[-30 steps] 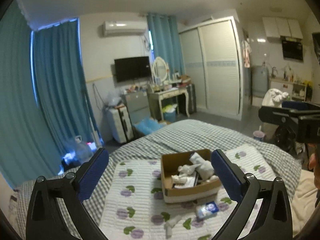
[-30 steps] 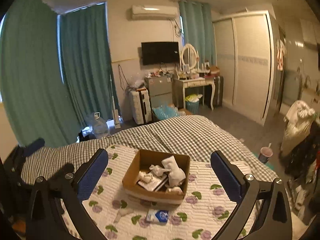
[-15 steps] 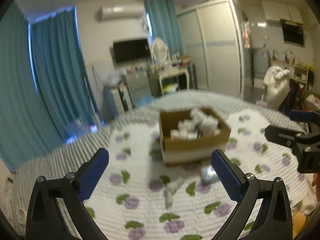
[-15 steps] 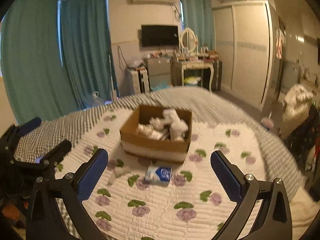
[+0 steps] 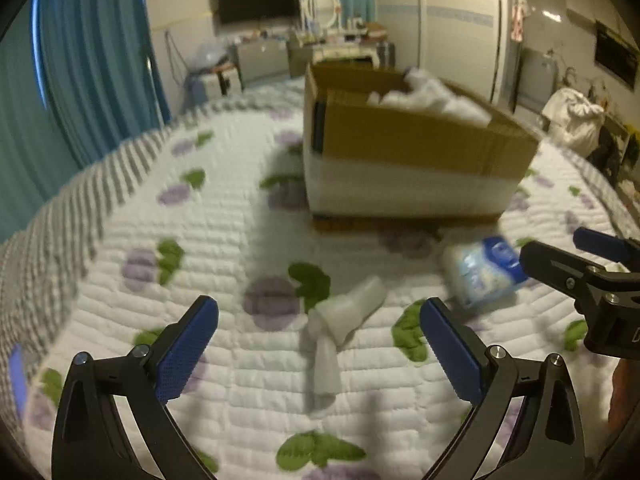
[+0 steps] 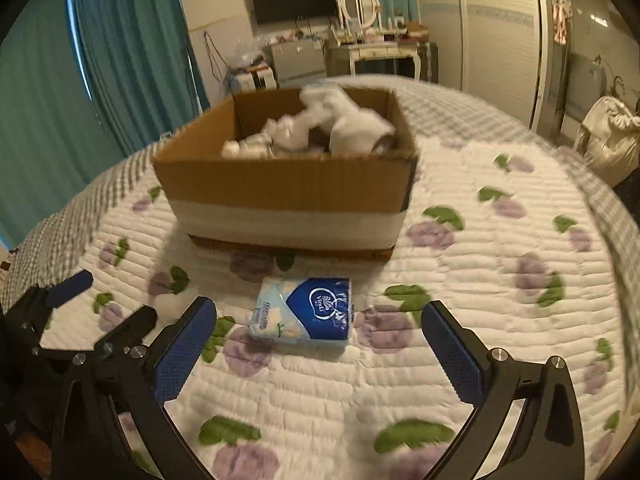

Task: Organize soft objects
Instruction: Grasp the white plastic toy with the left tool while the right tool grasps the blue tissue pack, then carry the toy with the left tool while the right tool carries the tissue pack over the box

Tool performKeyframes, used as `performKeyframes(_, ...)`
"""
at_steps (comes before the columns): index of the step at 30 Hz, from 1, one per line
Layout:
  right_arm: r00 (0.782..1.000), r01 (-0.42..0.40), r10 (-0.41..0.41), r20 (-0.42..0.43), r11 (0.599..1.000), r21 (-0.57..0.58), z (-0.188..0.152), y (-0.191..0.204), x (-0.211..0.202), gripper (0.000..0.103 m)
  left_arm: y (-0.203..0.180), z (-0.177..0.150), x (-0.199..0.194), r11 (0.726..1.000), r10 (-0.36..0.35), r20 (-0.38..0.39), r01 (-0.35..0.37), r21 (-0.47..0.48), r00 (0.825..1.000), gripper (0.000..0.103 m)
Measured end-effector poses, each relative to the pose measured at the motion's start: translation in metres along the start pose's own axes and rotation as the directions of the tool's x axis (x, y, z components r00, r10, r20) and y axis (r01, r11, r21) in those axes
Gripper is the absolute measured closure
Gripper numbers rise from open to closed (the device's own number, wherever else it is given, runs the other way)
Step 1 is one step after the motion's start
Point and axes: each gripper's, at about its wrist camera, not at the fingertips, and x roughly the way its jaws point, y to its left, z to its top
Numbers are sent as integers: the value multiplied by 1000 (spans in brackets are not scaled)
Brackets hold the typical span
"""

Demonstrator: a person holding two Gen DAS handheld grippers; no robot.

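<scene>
White quilted bedspread, printed with purple flowers and green leaves, carries everything I see. Cardboard box: toward the far side, holding crumpled white soft items. Blue-and-white tissue pack: on the quilt just in front of the box, between my right gripper's widely parted jaws, untouched. Pale sock: flat on the quilt left of the pack, between my left gripper's jaws, likewise spread apart and empty.
</scene>
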Motion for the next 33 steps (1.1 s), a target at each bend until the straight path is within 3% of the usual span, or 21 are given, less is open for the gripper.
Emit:
performKeyframes(5,1000,-5,5,-28,1000,-23,-6,5,32,2,2,-14,32,999,-31,-73,29,-25,997,16)
performKeyframes(9,998,-13,11,-62,999,-36,-10,7,49,12,6,-19,34,996,-70,-68,66,-59,995,20)
performKeyframes(11,997,-21,18,-78,999,-33,-13,6,55,15,4,-21,32,995,-91,-58,88,-52,994,32)
performKeyframes(13,996,-26,23,-84,999,-31,-16,5,59,26,1,-23,28,995,-99,-45,97,-35,994,44)
performKeyframes(16,997,-24,22,-71,999,-22,-17,4,56,30,-7,-25,20,993,-115,-30,115,-3,993,61)
performKeyframes(19,998,-12,11,-59,1000,-15,-19,2,51,32,-13,-25,11,995,-98,-28,98,22,995,67)
performKeyframes(33,1000,-19,19,19,1000,-11,-32,7,-36,32,-18,-15,-60,991,-129,29,128,23,991,69)
